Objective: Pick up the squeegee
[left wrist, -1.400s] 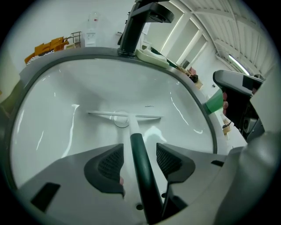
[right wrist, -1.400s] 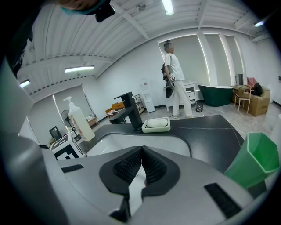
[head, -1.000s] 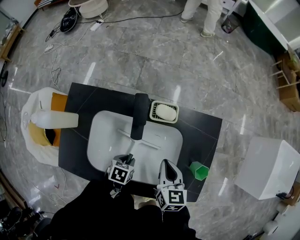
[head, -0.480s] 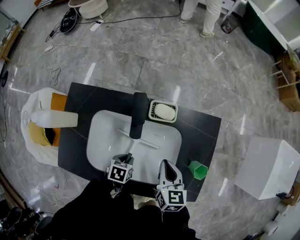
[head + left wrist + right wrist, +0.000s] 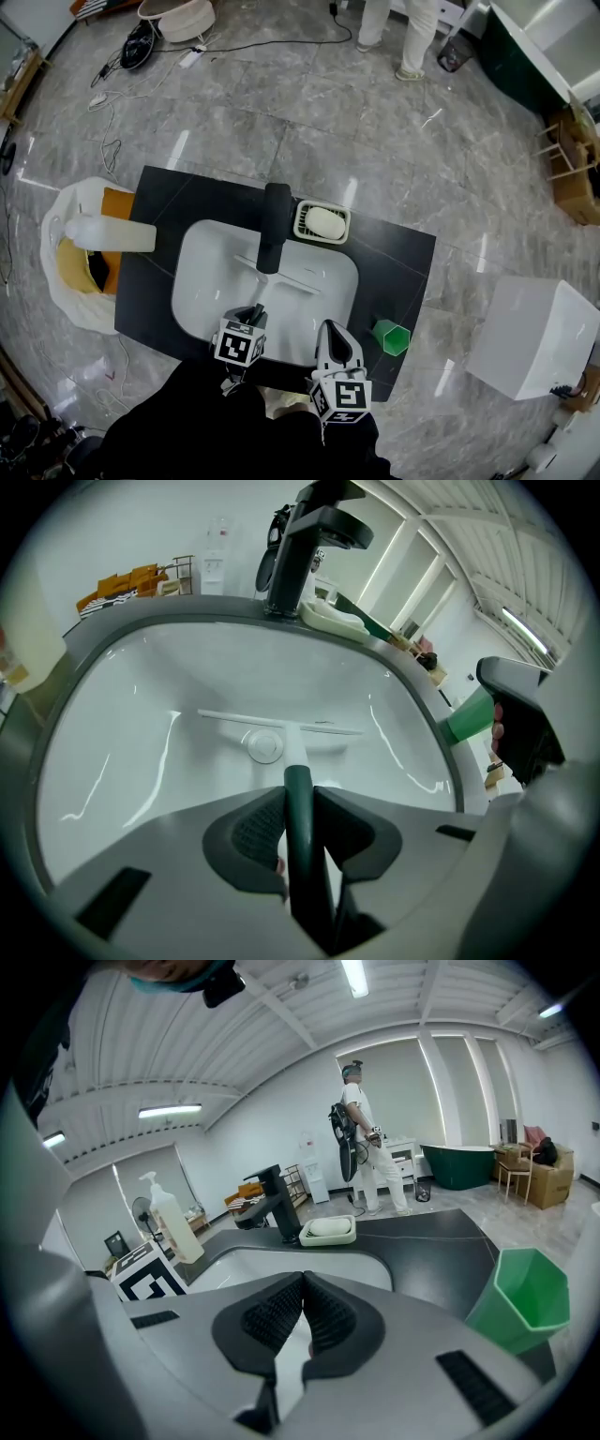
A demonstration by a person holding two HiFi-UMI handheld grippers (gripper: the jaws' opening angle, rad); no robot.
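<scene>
1. The black tabletop [image 5: 394,253] has a white sink [image 5: 206,272] in its middle, with a black tap [image 5: 275,220] at the sink's 12 o'clock edge.
2. The left gripper [image 5: 299,792] hangs at the sink's 6 o'clock edge and points down into it. Its fingers [image 5: 258,832] have just been closing. Now they are grasping the dark green handle of the squeegee [image 5: 292,281], which sits right between them.
3. The right gripper [image 5: 303,1277] waits at about 4 o'clock from the left one, over the front edge of the tabletop. Its fingers [image 5: 272,1321] are clenched together with nothing in them.
4. The squeegee lies in the bottom of the sink. Its white blade goes across the middle, and its handle points to 6 o'clock, towards the person.
5. A green cup [image 5: 391,337] stands on the tabletop at the sink's 4 o'clock, and nothing touches it.
6. How far along: I think the reaching and the grabbing are done. The lifting is not done yet, because the blade looks like it rests on the sink bottom.
7. Since a second ago, very little is different. The squeegee lies in the same spot, and both grippers sit where they were. Only the left fingers are tighter on the handle. Everything sits a tiny bit higher in the head view.
</scene>
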